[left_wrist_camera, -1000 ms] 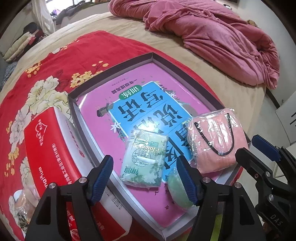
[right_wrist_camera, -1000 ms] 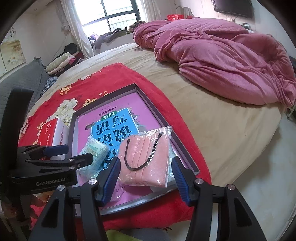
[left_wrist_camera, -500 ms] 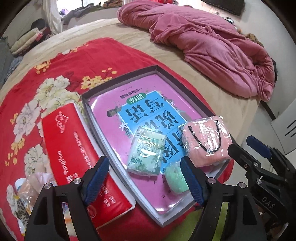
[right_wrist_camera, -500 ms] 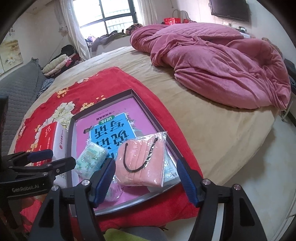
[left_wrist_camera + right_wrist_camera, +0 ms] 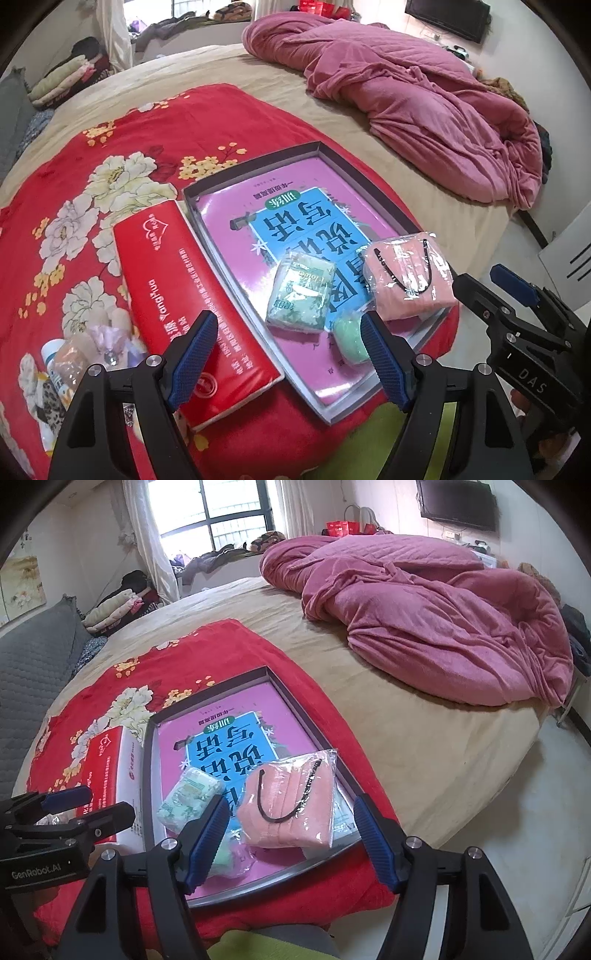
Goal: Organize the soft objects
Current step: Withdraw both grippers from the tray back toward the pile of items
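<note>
Left wrist: left gripper (image 5: 286, 354) has pulled back and up, jaws apart, empty. More of the red box (image 5: 184, 295) shows. Tissue pack (image 5: 301, 291), green puff (image 5: 351, 338), pink mask bag (image 5: 410, 280) lie in the tray (image 5: 221, 266).

Right wrist: right gripper (image 5: 290, 836) jaws wider than before, empty, above the mask bag (image 5: 291, 805), which sits in the tray (image 5: 314, 734) beside the tissue pack (image 5: 190, 799).

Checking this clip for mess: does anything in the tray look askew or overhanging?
Mostly tidy. The bagged pink masks sit at the tray's near corner, the bag tilted and seeming to ride on the rim. The green tissue pack lies skewed. Nothing looks spilled or damaged.
</note>
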A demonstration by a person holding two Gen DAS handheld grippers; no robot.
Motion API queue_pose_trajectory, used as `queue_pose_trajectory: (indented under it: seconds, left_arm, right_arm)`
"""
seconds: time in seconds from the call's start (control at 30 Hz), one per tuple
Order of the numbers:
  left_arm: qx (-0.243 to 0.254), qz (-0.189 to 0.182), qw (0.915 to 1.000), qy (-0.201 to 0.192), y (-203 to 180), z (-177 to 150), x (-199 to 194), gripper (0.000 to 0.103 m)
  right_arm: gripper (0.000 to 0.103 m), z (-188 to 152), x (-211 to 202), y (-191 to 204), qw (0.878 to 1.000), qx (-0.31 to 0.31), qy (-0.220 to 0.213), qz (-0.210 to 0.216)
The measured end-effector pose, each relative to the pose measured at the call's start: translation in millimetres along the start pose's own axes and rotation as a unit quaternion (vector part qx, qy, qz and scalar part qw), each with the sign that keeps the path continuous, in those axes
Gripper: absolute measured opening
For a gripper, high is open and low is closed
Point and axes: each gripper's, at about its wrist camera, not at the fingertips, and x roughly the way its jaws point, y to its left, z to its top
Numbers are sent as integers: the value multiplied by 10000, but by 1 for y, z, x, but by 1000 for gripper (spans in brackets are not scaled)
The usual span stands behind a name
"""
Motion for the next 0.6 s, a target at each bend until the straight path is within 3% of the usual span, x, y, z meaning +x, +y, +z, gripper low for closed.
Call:
queue_pose_trajectory:
  seconds: [0.6]
  left_arm:
    - [-110,186,9994,-272,20,-13,-48,81]
  right_arm:
    - [71,6,-42,23,9995,-132,-303,2]
